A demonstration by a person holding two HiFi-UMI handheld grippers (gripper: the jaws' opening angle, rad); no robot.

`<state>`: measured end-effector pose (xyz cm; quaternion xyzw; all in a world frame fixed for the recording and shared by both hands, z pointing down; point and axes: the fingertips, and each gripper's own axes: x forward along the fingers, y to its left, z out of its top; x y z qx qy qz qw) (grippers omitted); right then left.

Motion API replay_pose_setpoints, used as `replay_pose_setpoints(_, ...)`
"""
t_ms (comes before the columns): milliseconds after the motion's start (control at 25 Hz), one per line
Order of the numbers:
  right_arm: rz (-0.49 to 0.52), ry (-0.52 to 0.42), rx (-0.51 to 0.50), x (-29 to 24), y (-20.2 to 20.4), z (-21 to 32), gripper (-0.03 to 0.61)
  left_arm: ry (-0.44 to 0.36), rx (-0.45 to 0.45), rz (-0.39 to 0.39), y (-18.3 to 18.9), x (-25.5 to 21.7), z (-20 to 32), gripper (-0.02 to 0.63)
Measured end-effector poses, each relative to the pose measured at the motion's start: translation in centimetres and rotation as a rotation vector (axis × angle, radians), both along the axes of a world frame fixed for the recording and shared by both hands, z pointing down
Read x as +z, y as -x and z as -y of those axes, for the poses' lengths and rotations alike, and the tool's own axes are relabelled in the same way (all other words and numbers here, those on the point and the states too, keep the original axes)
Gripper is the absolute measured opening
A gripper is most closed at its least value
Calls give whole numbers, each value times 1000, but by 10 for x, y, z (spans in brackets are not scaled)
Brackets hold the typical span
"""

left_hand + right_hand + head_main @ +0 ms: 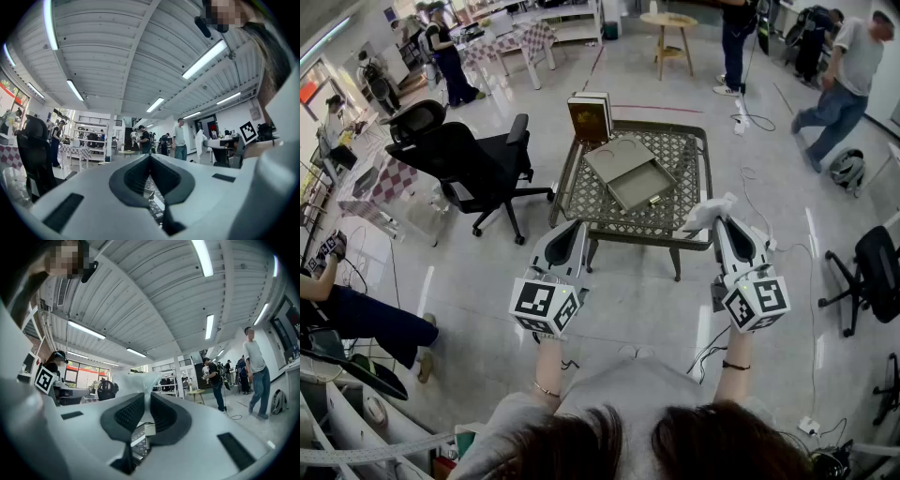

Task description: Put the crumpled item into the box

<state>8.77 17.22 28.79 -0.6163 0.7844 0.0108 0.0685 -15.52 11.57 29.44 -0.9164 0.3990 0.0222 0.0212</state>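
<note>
A grey box [630,174] lies open on the metal lattice table [680,150], its lid tilted back to the left. In the head view my right gripper [720,219] hovers over the table's near right corner, shut on a white crumpled item [709,211] that sticks out past its tips. The right gripper view shows the crumpled item [136,380] pinched between the dark pads [164,416] and bulging above them. My left gripper [573,229] is held before the table's near left corner. Seen in the left gripper view, the left gripper [150,157] is shut with nothing in it.
Upright books [592,116] stand at the table's far left corner. A black office chair [473,157] is left of the table, and another chair [874,274] is at the right edge. Cables [748,183] run over the floor. People walk at the back near a round wooden stool [668,26].
</note>
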Motion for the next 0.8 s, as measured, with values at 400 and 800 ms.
replay_pose_setpoints(400, -11, 4, -9, 1, -4, 2, 57, 3, -7, -1, -6, 1, 0, 17)
replay_pose_setpoints(800, 0, 38, -37, 17, -13, 17, 58, 51, -53, 4, -12, 20, 1, 17)
